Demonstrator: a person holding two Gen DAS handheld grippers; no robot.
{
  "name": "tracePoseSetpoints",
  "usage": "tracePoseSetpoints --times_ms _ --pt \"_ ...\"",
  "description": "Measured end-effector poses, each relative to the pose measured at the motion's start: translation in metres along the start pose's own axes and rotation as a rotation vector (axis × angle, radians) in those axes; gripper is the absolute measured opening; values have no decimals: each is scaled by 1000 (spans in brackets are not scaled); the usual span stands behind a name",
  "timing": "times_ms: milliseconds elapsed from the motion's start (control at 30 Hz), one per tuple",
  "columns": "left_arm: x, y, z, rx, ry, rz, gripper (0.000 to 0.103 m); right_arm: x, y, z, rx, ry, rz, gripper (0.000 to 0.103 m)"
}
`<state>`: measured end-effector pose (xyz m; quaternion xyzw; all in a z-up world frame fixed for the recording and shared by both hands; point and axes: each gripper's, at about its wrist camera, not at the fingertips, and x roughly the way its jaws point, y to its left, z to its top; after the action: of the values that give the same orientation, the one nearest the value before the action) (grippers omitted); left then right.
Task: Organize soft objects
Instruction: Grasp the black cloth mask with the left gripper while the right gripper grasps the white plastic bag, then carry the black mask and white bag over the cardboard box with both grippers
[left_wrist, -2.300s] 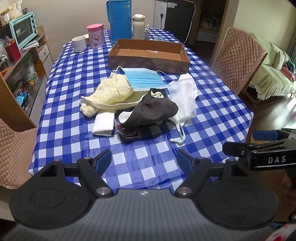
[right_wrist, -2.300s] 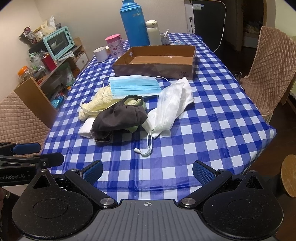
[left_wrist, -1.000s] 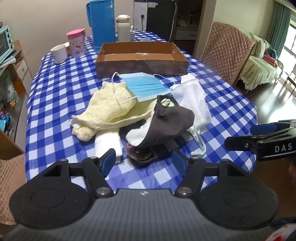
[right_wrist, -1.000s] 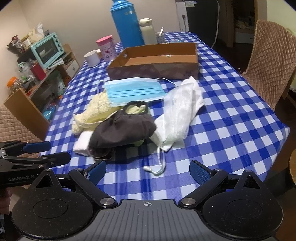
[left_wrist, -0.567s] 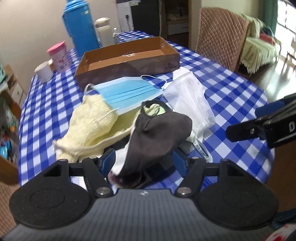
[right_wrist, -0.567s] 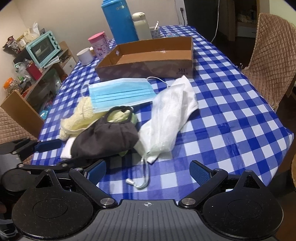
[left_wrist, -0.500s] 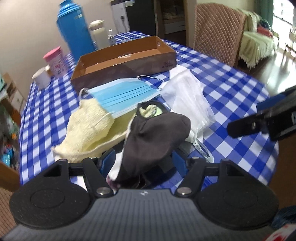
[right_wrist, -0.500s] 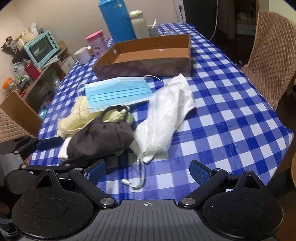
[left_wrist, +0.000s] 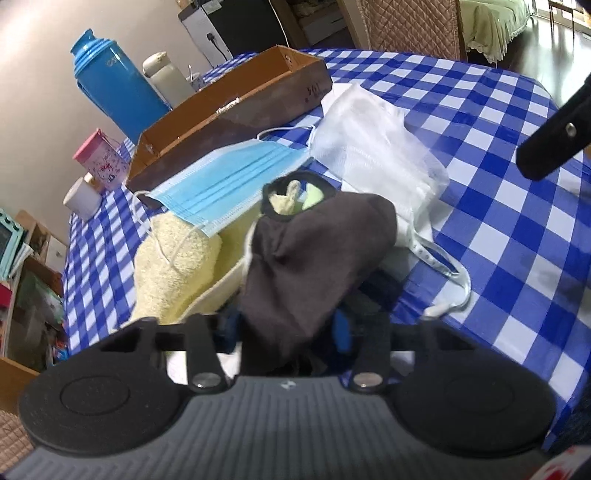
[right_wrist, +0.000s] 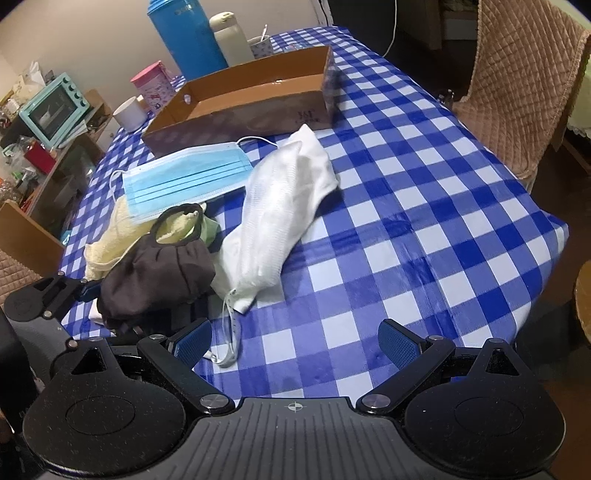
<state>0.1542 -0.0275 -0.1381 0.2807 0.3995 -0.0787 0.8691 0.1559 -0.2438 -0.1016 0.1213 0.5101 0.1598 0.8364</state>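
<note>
A pile of soft things lies on the blue checked table: a dark brown cloth (left_wrist: 314, 266) (right_wrist: 159, 273), a blue face mask (left_wrist: 229, 181) (right_wrist: 184, 177), a yellow towel (left_wrist: 173, 266) (right_wrist: 107, 236) and a white mesh bag (left_wrist: 376, 147) (right_wrist: 284, 195). My left gripper (left_wrist: 284, 328) has its blue pads on either side of the brown cloth's near end, narrowed around it. My right gripper (right_wrist: 295, 341) is open and empty, low over the table's near edge, beside the bag's drawstring (right_wrist: 231, 332).
An open cardboard box (right_wrist: 243, 99) stands behind the pile. Behind it are a blue thermos (right_wrist: 188, 33), a white flask (right_wrist: 231, 35), a pink cup (right_wrist: 151, 83) and a white mug (right_wrist: 129, 112). A padded chair (right_wrist: 524, 85) stands at the right.
My left gripper has moved forward and tilted, and its fingers have narrowed around the brown cloth. My right gripper has come slightly closer to the table and stays open.
</note>
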Motion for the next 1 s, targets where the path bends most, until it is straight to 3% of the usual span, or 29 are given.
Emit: tracePoseSetpoints --times_ms 33,133,333,533,833,1000 --pt "-2 3 0 -2 -10 2 24 0 0 0 -1 -1 0 97" --pt "-13 13 0 -5 -51 13 14 -2 3 0 -12 -9 4 97" --pt "-55 45 5 -67 -162 11 11 -5 12 4 -46 -38 19 97" --pt "-99 92 7 -267 -214 -15 11 -3 22 14 -80 -62 52 97" --pt "-125 141 -4 -444 -192 122 11 15 50 42 -216 -103 104 94" --pt "-121 148 -9 -501 -157 161 11 39 51 57 -241 -100 102 86"
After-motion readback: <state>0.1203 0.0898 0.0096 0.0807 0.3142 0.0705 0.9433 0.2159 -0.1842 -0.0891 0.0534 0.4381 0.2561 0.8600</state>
